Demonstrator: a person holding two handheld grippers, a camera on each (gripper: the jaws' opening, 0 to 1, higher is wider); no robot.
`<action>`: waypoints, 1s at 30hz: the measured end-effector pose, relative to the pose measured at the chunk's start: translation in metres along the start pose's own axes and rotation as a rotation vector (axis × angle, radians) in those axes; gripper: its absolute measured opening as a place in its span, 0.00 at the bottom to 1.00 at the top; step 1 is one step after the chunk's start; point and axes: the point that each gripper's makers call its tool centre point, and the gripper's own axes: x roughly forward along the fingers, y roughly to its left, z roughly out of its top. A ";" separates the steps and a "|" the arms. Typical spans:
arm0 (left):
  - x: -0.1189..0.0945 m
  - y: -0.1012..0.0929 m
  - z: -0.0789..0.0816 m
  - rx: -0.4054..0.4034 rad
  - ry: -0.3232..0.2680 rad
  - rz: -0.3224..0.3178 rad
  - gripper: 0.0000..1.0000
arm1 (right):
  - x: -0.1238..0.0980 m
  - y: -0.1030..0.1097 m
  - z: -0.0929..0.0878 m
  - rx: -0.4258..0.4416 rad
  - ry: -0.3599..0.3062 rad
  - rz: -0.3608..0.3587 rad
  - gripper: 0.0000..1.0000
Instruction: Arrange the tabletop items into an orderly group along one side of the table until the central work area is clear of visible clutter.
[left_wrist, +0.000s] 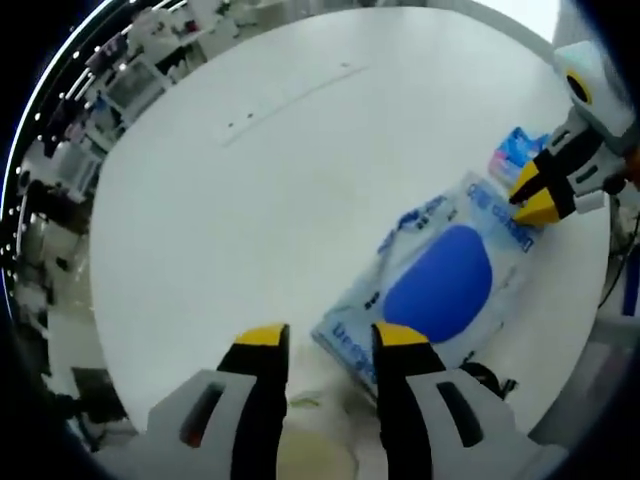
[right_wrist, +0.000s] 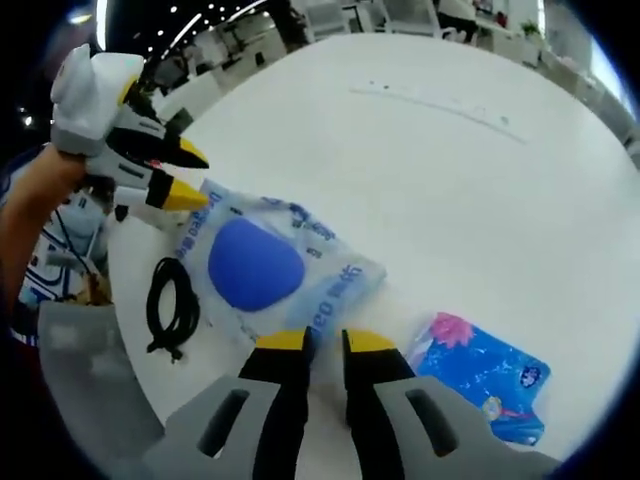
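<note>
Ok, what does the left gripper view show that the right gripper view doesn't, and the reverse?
Left gripper view: the right hand-held gripper, its tips at the far edge of the clear pouch with a blue oval. Right gripper view: the left hand-held gripper on a person's forearm, a coiled black cable, and the pink flower print on the small blue packet. Shared: the pouch, the packet and the white table.
</note>
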 end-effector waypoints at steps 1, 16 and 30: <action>-0.003 -0.001 0.002 0.004 -0.012 0.000 0.32 | -0.001 0.000 0.001 -0.003 -0.004 -0.004 0.15; -0.067 -0.030 0.039 0.015 -0.280 -0.047 0.36 | -0.041 0.027 0.034 -0.070 -0.190 -0.030 0.25; -0.131 -0.054 0.017 -0.006 -0.485 -0.091 0.36 | -0.088 0.062 0.038 -0.134 -0.322 -0.057 0.24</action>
